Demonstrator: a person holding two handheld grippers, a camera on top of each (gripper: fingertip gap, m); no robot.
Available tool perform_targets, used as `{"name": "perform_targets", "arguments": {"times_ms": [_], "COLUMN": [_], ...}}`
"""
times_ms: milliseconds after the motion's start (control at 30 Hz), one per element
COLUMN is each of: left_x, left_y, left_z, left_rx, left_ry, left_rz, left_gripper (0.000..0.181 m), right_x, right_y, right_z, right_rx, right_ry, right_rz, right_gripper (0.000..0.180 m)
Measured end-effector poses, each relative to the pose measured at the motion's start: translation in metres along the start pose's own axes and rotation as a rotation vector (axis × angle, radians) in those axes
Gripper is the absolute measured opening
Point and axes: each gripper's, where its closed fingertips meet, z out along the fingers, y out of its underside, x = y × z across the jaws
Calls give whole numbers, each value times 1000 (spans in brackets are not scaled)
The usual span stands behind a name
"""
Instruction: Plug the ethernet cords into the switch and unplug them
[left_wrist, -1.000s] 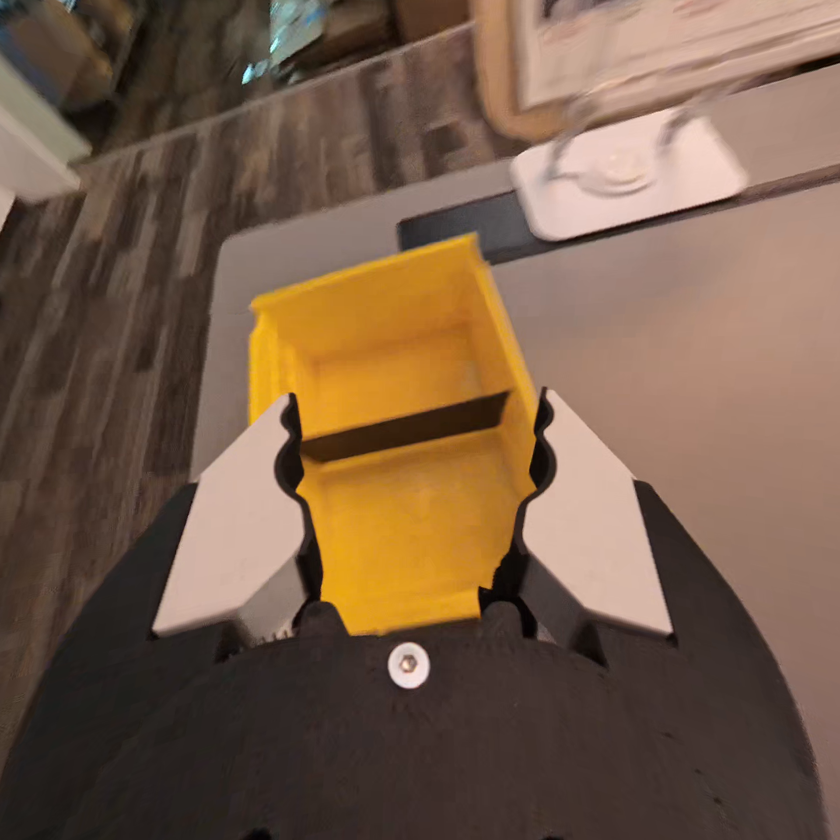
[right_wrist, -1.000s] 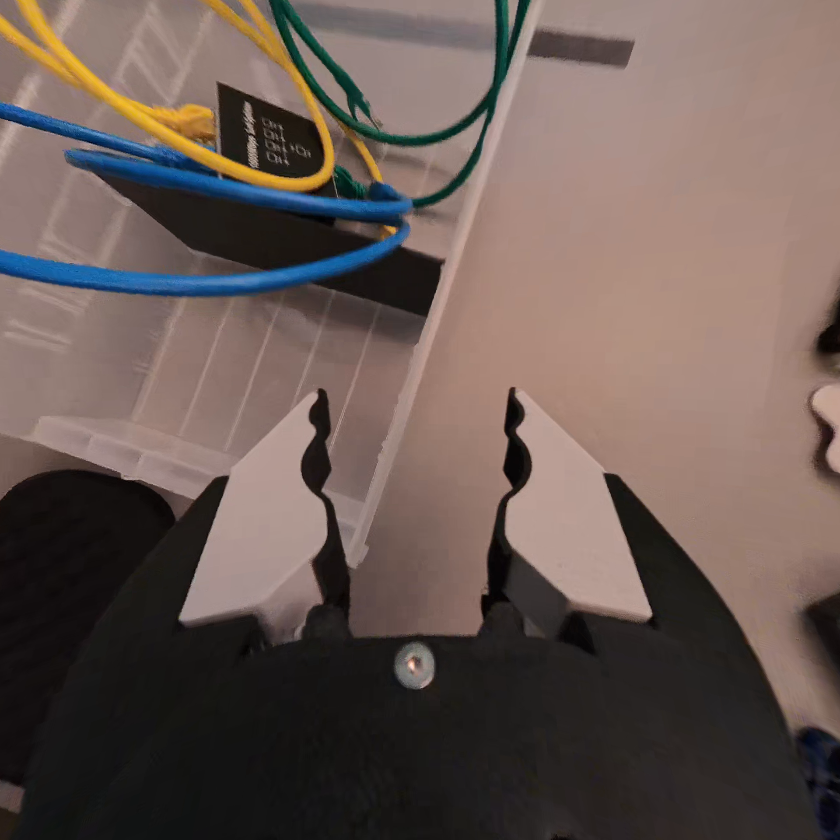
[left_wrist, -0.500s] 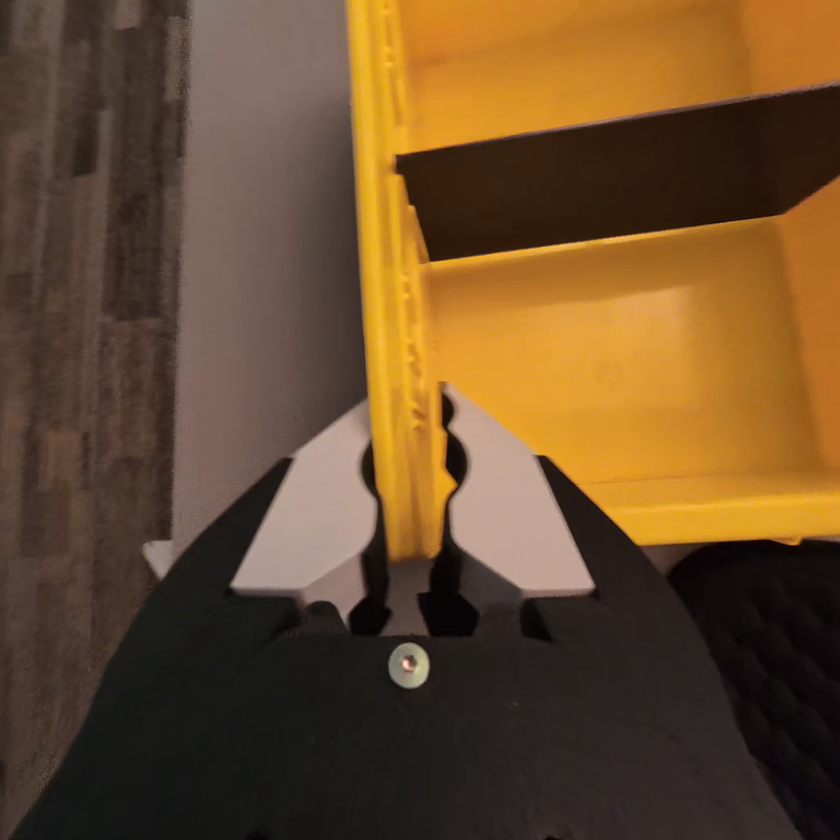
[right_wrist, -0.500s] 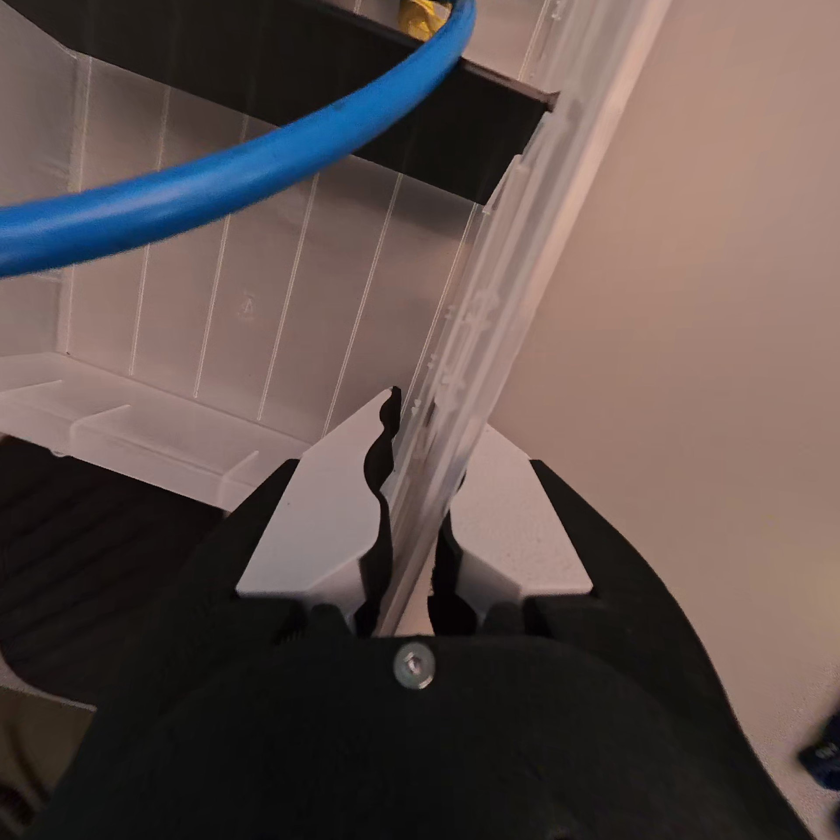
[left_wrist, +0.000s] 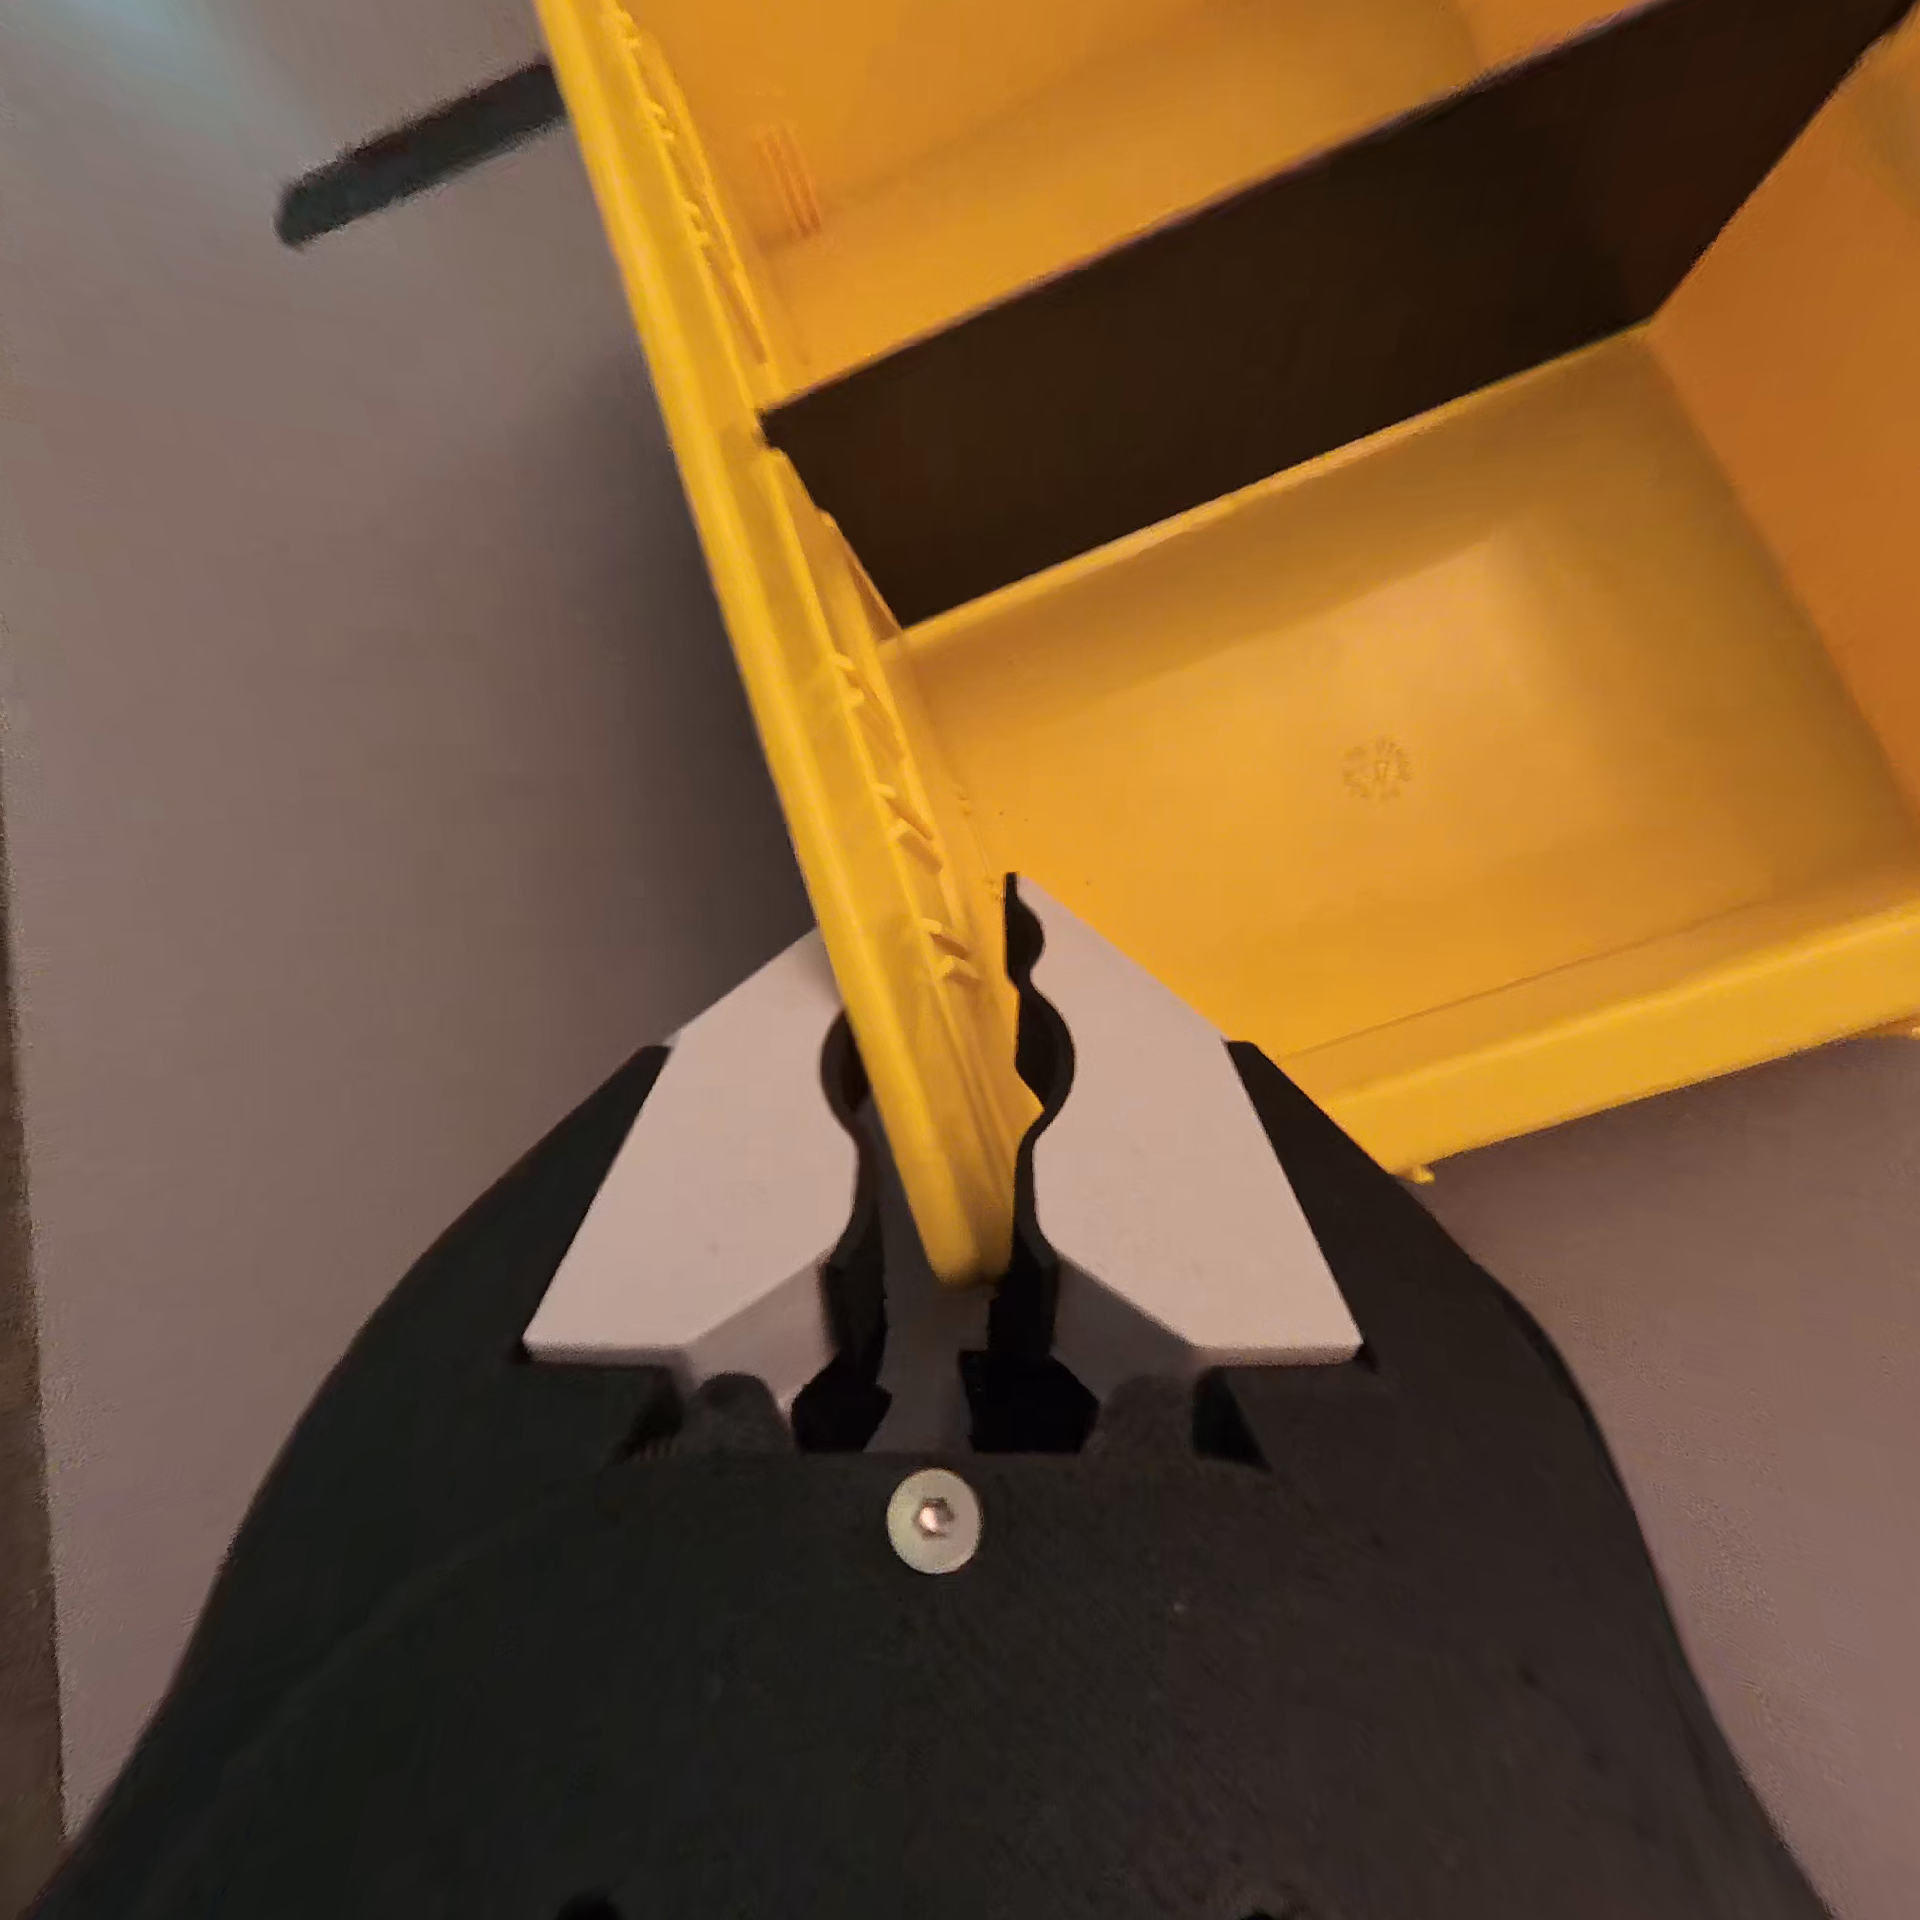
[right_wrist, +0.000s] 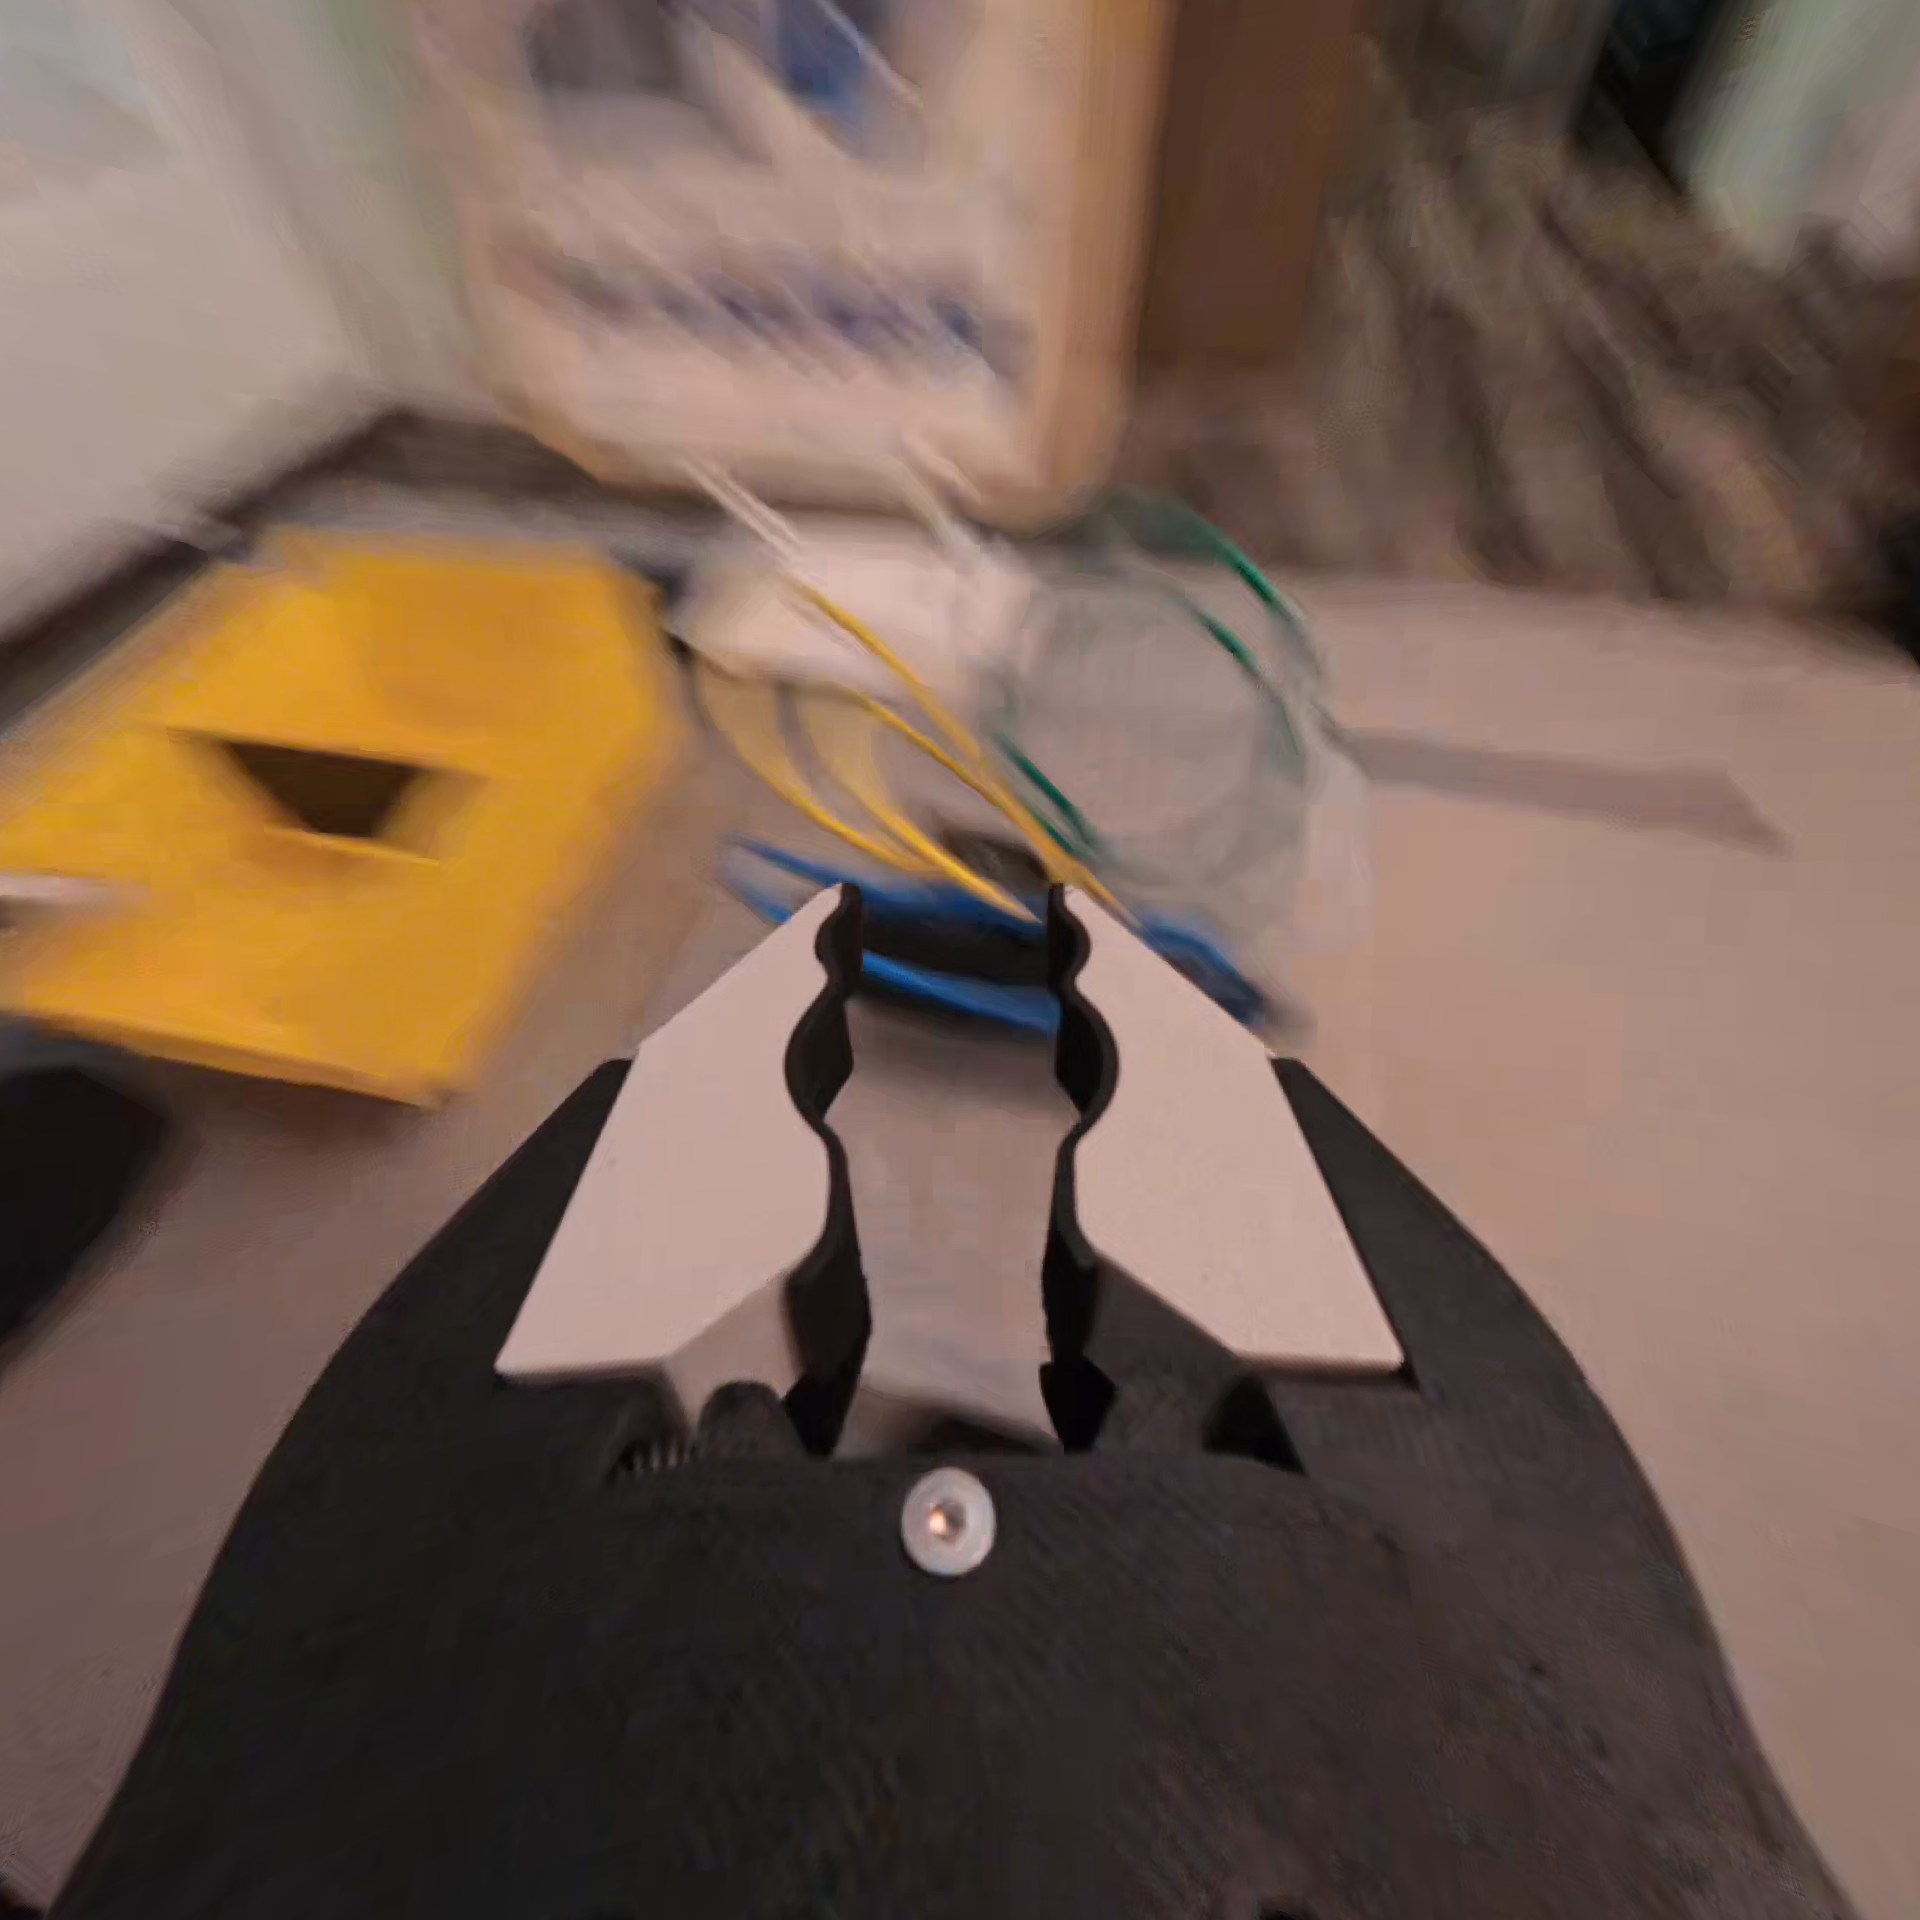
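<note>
Two grippers are being shown: the left gripper (left_wrist: 925, 925) is being kept clamped on the side wall of the yellow bin (left_wrist: 1382, 748), whose black divider (left_wrist: 1299, 343) is splitting it into compartments. The right gripper (right_wrist: 951, 904) is being held with fingers parted and nothing between them, above the table (right_wrist: 1558, 1039). Blue (right_wrist: 935, 982), yellow (right_wrist: 914, 748) and green ethernet cords (right_wrist: 1236, 592) are being glimpsed, heavily blurred, just beyond its tips beside the bin; the switch cannot be told.

In the right wrist view, bare table (right_wrist: 1558, 1039) fills the right side of the frame. The yellow bin (right_wrist: 312, 935) blocks the left, and a blurred tangle of blue, yellow and green cords (right_wrist: 1039, 831) blocks the centre.
</note>
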Motion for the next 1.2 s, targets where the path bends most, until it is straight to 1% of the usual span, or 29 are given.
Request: {"name": "perform_targets", "arguments": {"times_ms": [33, 67, 100, 133, 167, 200, 267, 333, 400, 433, 467, 533, 567, 633, 733, 800, 867, 933, 1000, 1033, 1067, 1100, 1133, 1200], "left_x": [0, -2, -4, -4, -2, 1, 5, 9, 11, 12, 12, 14, 15, 20, 20, 15, 10, 10, 25, 38, 54, 74, 98, 156], "left_y": [-7, -17, -30, -43, -54, -63, -74, -80, -84, -85, -87, -88, -88, -84, -73, -64, -54, -41, -35, -38, -45, -53, -63, -86], "left_z": [-6, -17, -32, -49, -67, -84, -112, -132, -145, -150, -154, -160, -163, -171, -206, -242, -284, -320, -334, -331, -320, -300, -273, -212], "left_rx": [38, 105, 194, 287, 369, 434, 515, 553, 580, 588, 592, 592, 590, 577, 605, 657, 747, 845, 895, 898, 872, 809, 719, 536], "left_ry": [-37, -90, -137, -174, -207, -239, -303, -338, -346, -349, -350, -347, -343, -316, -286, -263, -230, -175, -45, 39, 124, 207, 285, 458], "left_rz": [1, -9, -23, -35, -39, -37, -32, -32, -40, -46, -49, -48, -47, -48, -79, -137, -225, -304, -348, -355, -347, -325, -300, -258], "left_gripper": [29, 37, 43, 50, 55, 60, 68, 73, 74, 75, 76, 78, 79, 83, 86, 92, 96, 98, 101, 102, 103, 104, 108, 110], "right_x": [-59, -105, -133, -153, -171, -183, -199, -199, -199, -204, -212, -220, -216, -212, -206, -208, -205, -190, -160, -139, -114, -85, -53, 17], "right_y": [-23, -25, -14, 2, 16, 28, 55, 88, 122, 132, 138, 149, 150, 149, 133, 112, 80, 39, -7, -30, -50, -68, -82, -96], "right_z": [3, 15, 38, 65, 92, 120, 166, 193, 199, 201, 201, 201, 203, 204, 196, 181, 165, 148, 125, 112, 97, 80, 64, 29], "right_rx": [98, 49, -76, -212, -321, -412, -605, -782, -964, -1023, -1067, -1143, -1159, -1176, -1205, -1235, -1225, -1176, -1105, -1063, -1019, -975, -930, -839], "right_ry": [-170, -279, -293, -290, -302, -309, -329, -270, -213, -213, -242, -260, -227, -193, -216, -306, -383, -434, -458, -458, -453, -444, -424, -363], "right_rz": [-62, -113, -125, -146, -156, -120, 14, 81, 74, 74, 78, 67, 65, 85, 97, 98, 84, 68, 66, 71, 80, 98, 129, 201], "right_gripper": [38, 51, 82, 101, 102, 100, 88, 82, 81, 77, 57, 23, 15, 10, 3, 2, 2, 2, 2, 2, 2, 2, 2, 2]}}
